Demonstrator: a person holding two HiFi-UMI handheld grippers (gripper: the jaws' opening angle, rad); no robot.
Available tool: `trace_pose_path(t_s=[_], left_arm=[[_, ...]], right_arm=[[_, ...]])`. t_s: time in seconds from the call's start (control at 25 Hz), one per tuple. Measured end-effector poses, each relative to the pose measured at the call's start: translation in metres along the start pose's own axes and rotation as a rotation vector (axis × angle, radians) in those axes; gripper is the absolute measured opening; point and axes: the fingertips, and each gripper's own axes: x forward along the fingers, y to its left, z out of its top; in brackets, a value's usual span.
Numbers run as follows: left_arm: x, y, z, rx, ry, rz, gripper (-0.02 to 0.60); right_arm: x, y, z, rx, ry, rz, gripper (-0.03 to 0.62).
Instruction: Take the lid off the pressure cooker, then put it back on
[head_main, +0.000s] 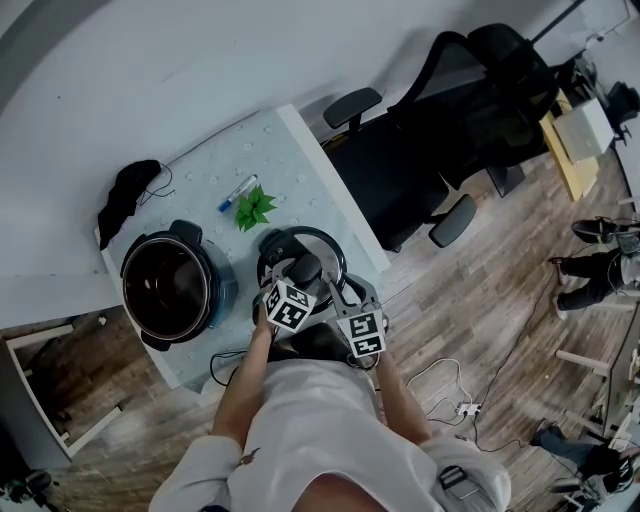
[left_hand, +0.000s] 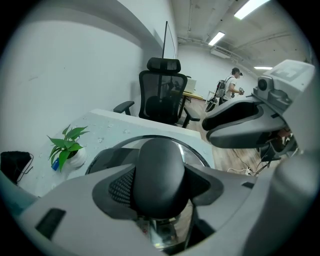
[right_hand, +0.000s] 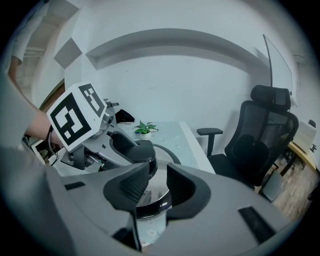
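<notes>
The white surface carries all the things. The open pressure cooker stands at its 8 o'clock side. The lid lies flat on the surface, just beside the cooker at its 3 o'clock. The left claw is closed on the black lid knob. The right claw stands narrowly apart over the lid's rim and holds nothing. A small plant sits at 11 o'clock from the lid.

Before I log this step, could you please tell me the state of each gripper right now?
Left gripper: closed on the lid knob.
Right gripper: open, holding nothing, above the lid rim.
</notes>
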Motion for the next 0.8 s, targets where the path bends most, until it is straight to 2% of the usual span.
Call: trace_pose_path(t_s=[0.2,0.8], left_arm=[[-0.002,0.001,0.004,-0.017,0.006,-0.002,0.273],[-0.054,-0.009,0.047,0.043,-0.018,-0.027,0.273]], right_arm=[[0.0,-0.002,0.006,-0.01,-0.01,0.002,0.11],[-0.032,0.0,0.057,-0.073,-0.091,-0.02,0.111]])
